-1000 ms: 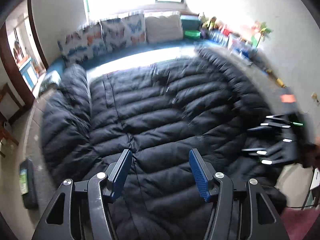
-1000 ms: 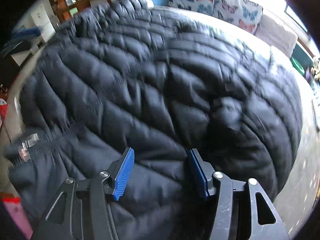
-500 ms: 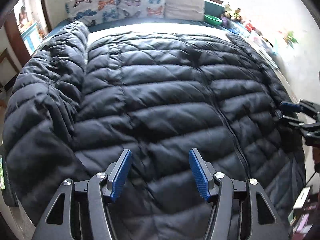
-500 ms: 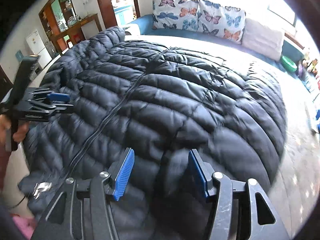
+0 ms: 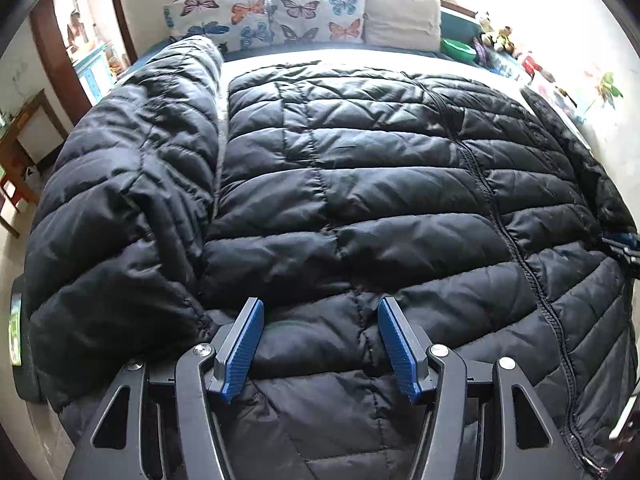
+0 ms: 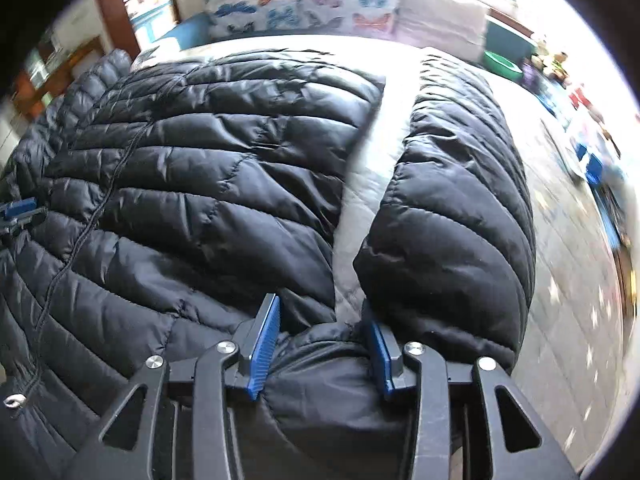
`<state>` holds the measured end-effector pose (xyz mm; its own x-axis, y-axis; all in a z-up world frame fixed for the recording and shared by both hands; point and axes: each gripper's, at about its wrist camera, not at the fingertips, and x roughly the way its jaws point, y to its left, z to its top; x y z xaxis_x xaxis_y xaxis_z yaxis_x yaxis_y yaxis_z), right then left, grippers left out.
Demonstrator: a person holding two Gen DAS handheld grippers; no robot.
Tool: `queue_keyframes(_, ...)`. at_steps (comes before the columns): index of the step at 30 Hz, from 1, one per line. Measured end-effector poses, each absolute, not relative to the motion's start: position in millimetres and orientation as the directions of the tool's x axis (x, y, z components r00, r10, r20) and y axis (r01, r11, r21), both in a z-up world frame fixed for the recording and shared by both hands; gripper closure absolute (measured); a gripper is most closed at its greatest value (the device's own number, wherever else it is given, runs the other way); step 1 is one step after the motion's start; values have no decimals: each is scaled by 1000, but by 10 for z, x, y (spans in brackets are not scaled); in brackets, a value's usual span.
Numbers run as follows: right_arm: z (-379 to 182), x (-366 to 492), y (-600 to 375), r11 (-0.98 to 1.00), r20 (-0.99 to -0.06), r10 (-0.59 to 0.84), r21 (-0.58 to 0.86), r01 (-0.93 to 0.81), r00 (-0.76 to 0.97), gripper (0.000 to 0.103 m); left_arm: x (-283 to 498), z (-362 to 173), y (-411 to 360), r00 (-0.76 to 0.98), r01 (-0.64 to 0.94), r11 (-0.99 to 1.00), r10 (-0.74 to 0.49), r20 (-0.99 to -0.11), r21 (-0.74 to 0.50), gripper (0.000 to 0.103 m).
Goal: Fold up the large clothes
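black puffer jacket (image 5: 360,200) spread flat, right hand-held gripper (image 6: 320,344) closing on its shoulder

Jacket (image 5: 360,200) hem cut off by lower edge. Right gripper (image 5: 624,246) mostly out of frame. Shelf items (image 6: 560,64) blurred, unidentifiable.

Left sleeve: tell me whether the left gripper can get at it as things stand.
Probably yes. The left gripper stands open over the jacket, the left sleeve lies just beside its fingertip, and nothing covers it.
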<state>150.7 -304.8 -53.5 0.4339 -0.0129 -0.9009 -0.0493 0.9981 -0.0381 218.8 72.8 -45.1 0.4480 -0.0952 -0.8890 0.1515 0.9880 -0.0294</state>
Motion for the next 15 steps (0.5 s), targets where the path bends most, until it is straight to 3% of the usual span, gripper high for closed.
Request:
queue_keyframes(4,-544,1331,-2994,997,-874,-77,-75,23,479,56,2208,-442,892,441,98,988,-149,-885,-117,40)
queue_keyframes(8,-396,1508,-2960,998,-863,54,27,-59,502,54,2365,-320,859,397,141,976,-210,-893,-167,39)
queue_keyframes(11,-303,1865,-3016,991,-864,128,96,-91,487,43,2590,-285,876,383,150,973,-221,-897,-175,38)
queue_keyframes(15,-485,2227,-2990,987,-886,145,100,-123,441,41,2908,-334,917,338,131,956,-292,-895,-262,38)
